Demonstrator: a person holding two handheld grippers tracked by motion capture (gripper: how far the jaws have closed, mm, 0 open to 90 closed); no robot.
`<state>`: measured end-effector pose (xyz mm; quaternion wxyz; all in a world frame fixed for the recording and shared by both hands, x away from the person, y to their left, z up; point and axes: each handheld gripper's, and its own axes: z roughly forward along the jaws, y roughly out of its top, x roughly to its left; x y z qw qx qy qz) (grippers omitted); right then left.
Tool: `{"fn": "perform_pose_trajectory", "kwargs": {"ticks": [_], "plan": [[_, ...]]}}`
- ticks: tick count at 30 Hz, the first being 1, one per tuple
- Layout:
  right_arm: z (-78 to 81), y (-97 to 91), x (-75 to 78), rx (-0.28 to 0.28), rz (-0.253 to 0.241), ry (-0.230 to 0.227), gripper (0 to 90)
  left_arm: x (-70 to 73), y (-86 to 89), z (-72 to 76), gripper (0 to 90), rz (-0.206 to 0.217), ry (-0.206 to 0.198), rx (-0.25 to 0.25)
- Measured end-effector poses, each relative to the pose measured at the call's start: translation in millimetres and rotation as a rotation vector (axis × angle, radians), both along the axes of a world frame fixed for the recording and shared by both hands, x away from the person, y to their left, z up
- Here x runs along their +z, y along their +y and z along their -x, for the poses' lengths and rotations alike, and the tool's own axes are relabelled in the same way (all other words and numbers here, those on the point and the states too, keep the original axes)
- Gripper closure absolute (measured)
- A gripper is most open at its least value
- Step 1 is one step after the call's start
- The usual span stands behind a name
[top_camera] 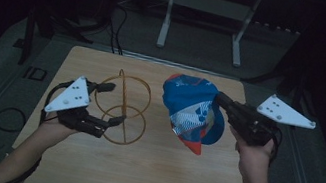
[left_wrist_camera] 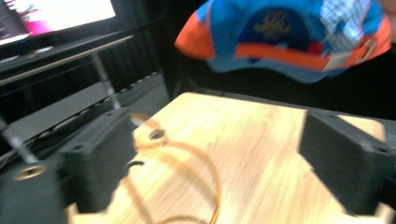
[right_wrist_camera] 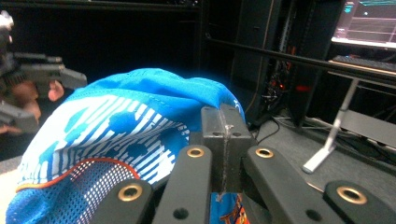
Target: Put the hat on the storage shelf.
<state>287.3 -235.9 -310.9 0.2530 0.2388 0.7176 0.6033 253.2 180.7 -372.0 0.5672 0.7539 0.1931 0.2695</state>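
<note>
step: cap (top_camera: 191,111) onto wire stand (top_camera: 125,107) | right gripper (top_camera: 219,99) fingers pinching cap; lower crown centred | left gripper (top_camera: 110,104) fingers spread; steady stand on worktop (top_camera: 147,170)

On the table (top_camera: 147,170), the wire stand (top_camera: 125,107) sits left of the cap (top_camera: 188,108), with a metal frame (top_camera: 205,12) behind the table.

L gripper (top_camera: 109,103) jaws wide apart, R gripper (top_camera: 219,98) jaws clamped tight, both forearms extended
</note>
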Motion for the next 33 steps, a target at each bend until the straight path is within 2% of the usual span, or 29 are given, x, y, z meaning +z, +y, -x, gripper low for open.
{"fn": "perform_pose_trajectory", "kwargs": {"ticks": [3,4,5,7,8,12,15,20,21,22,23,25,27,28,30,33], "plan": [[-5.8,11.5,6.8,0.010,0.001,-0.007,90.0,-11.8,19.2,2.4,2.7,0.037,0.022,0.071],[-5.8,11.5,6.8,0.010,0.001,-0.007,90.0,-11.8,19.2,2.4,2.5,0.037,0.022,0.071],[-7.5,15.7,8.8,0.016,0.001,-0.010,90.0,-22.5,33.5,6.0,2.5,0.047,0.015,0.122],[-13.1,31.0,14.0,0.031,0.004,-0.009,90.0,-33.0,45.6,9.2,2.5,0.065,0.027,0.159],[-15.1,36.0,15.4,0.033,0.006,-0.009,90.0,-38.7,51.0,11.4,2.5,0.068,0.020,0.185],[-24.5,56.5,21.0,0.052,0.006,0.001,90.0,-60.6,72.1,18.9,2.5,0.090,0.028,0.254],[-30.3,73.2,25.4,0.070,0.010,0.004,90.0,-80.9,82.1,23.4,2.5,0.088,0.043,0.299],[-37.8,102.2,28.2,0.099,0.023,0.010,90.0,-119.6,87.2,29.5,2.5,0.064,0.077,0.354],[-39.5,108.2,28.1,0.103,0.024,0.013,90.0,-127.0,87.6,30.4,2.5,0.068,0.091,0.357],[-39.5,108.2,28.1,0.103,0.024,0.013,90.0,-127.0,87.6,30.4,2.5,0.068,0.091,0.357],[-41.3,113.9,28.0,0.110,0.026,0.017,90.0,-140.2,88.3,33.2,2.5,0.079,0.096,0.376],[-46.3,133.5,27.5,0.129,0.039,0.028,90.0,-151.0,88.7,35.5,2.5,0.084,0.110,0.392],[-49.4,147.4,26.5,0.149,0.043,0.040,90.0,-159.1,89.3,37.3,2.5,0.074,0.115,0.413],[-49.4,147.4,26.5,0.149,0.043,0.040,90.0,-159.1,89.3,37.3,2.5,0.074,0.115,0.413],[-53.0,169.5,23.8,0.174,0.059,0.053,90.0,-164.5,91.9,39.5,2.5,0.083,0.119,0.434],[-55.1,189.6,18.5,0.201,0.081,0.068,90.0,-168.3,94.1,41.6,2.5,0.084,0.115,0.454]]}}
